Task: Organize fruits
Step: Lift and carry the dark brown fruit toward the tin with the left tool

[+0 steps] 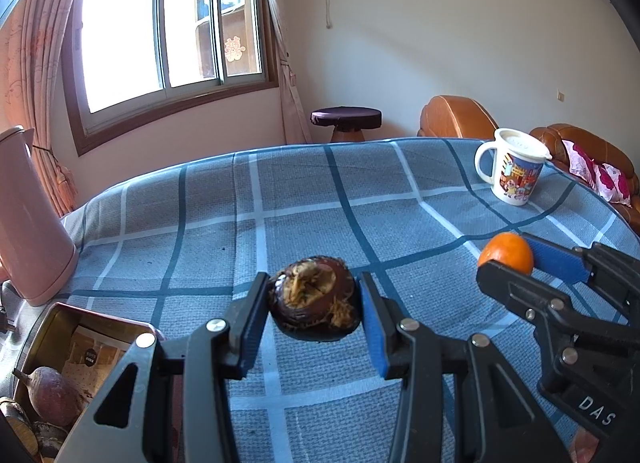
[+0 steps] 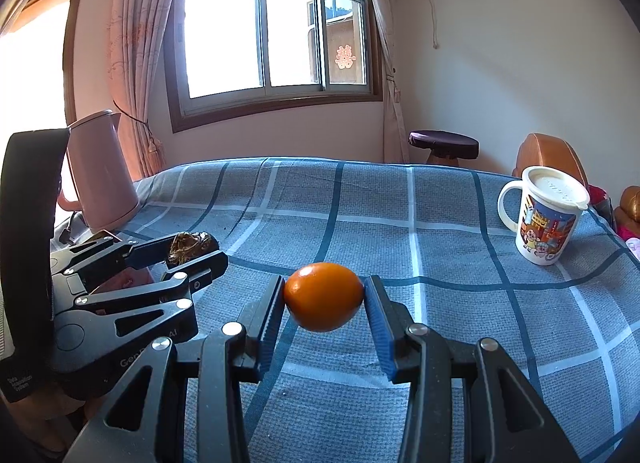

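My left gripper (image 1: 314, 299) is shut on a dark brown, scaly fruit (image 1: 314, 297) and holds it above the blue checked tablecloth (image 1: 320, 191). My right gripper (image 2: 324, 297) is shut on an orange (image 2: 323, 296) and holds it above the cloth. In the left wrist view the right gripper (image 1: 516, 259) shows at the right with the orange (image 1: 507, 253). In the right wrist view the left gripper (image 2: 196, 251) shows at the left with the dark fruit (image 2: 190, 247). A metal tin (image 1: 60, 327) at the lower left holds a purple fruit (image 1: 50, 395).
A pink kettle (image 1: 28, 223) stands at the table's left edge, also in the right wrist view (image 2: 100, 171). A lidded white cartoon mug (image 1: 514, 167) stands at the far right. A stool (image 1: 346, 121) and brown sofa (image 1: 460, 117) lie beyond the table.
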